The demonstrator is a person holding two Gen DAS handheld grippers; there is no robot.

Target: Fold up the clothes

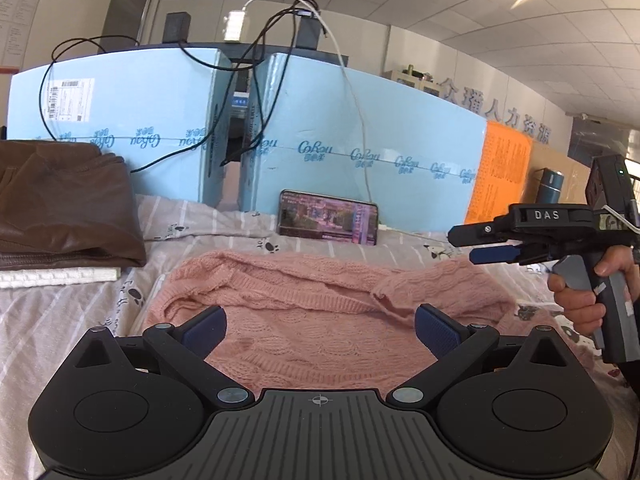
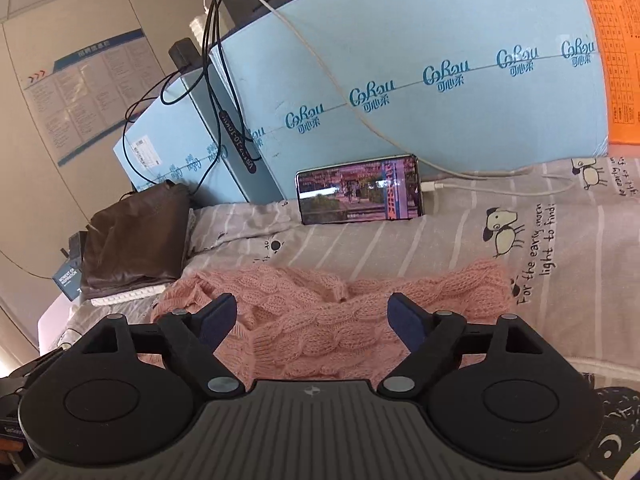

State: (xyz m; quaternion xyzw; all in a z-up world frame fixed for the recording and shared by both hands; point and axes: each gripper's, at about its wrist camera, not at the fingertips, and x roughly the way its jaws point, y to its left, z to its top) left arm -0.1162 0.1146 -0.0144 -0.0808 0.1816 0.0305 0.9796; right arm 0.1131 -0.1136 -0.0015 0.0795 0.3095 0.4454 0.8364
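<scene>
**Left wrist view.** The left gripper (image 1: 320, 332) stands wide open with nothing between its pads; the pink knit sweater (image 1: 320, 320) lies on the bed directly below and ahead of it. The sweater sits near the front edge of the striped bedsheet (image 1: 60, 320), partly folded, with loose bunched folds along its far side. The right gripper (image 1: 476, 246) hovers over the sweater's right end, held by a hand (image 1: 580, 300); its fingers appear apart and empty.

Risk, as a judgement: the knit is loose and open-stitched, so a pad could catch only a single layer, and a lift would then pull the existing fold apart. A phone (image 1: 328, 218) leans against the blue cartons (image 1: 360, 120) just beyond the sweater, with a white cable (image 1: 360, 112) trailing nearby; a sweep toward the far edge could knock it over. A folded brown garment (image 1: 68, 208) lies at the far left corner, well apart.

**Right wrist view.** The right gripper (image 2: 312, 316) is wide open and holds nothing. The sweater (image 2: 320, 320) lies beneath and between its fingers, not touched by the pads.

Risk: closing here would gather the thick cable-knit ridge, bunching it rather than gripping an edge.
</scene>
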